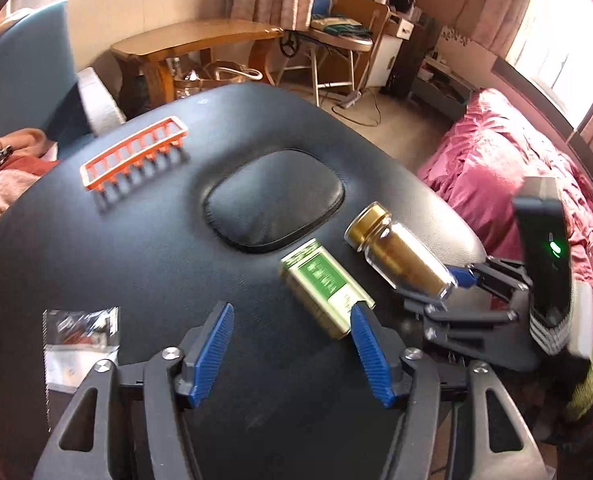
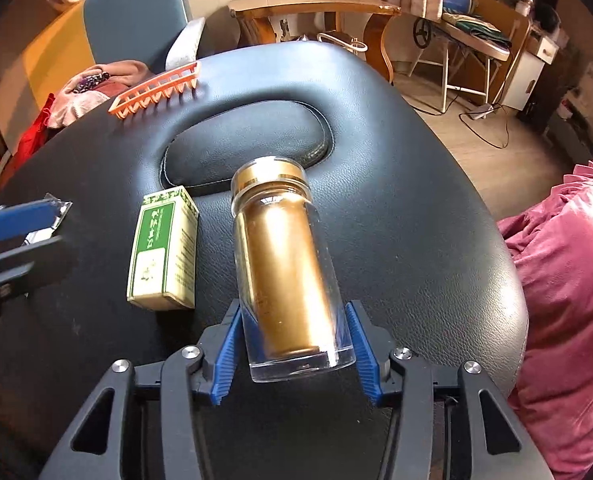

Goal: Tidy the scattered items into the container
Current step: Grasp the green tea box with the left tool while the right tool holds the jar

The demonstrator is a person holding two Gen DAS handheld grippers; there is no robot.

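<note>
A clear jar with a gold lid [image 2: 286, 268] is gripped by its base between my right gripper's [image 2: 296, 354] blue pads [image 2: 226, 356] and lifted a little above the black padded table [image 2: 416, 200]. It also shows in the left wrist view [image 1: 400, 250], held by the right gripper [image 1: 452, 280]. A green and cream box [image 2: 164, 254] lies flat to its left, also seen in the left wrist view [image 1: 326, 286]. My left gripper [image 1: 292, 346] is open and empty, its right pad [image 1: 366, 354] near the box. An orange slotted container [image 1: 134, 156] stands at the far left of the table.
A clear plastic packet [image 1: 80, 340] lies at the table's near left edge. A pink bed [image 1: 516, 168] is to the right. A blue chair [image 2: 136, 20] with clothes stands behind the table, and a wooden desk [image 2: 312, 4] beyond.
</note>
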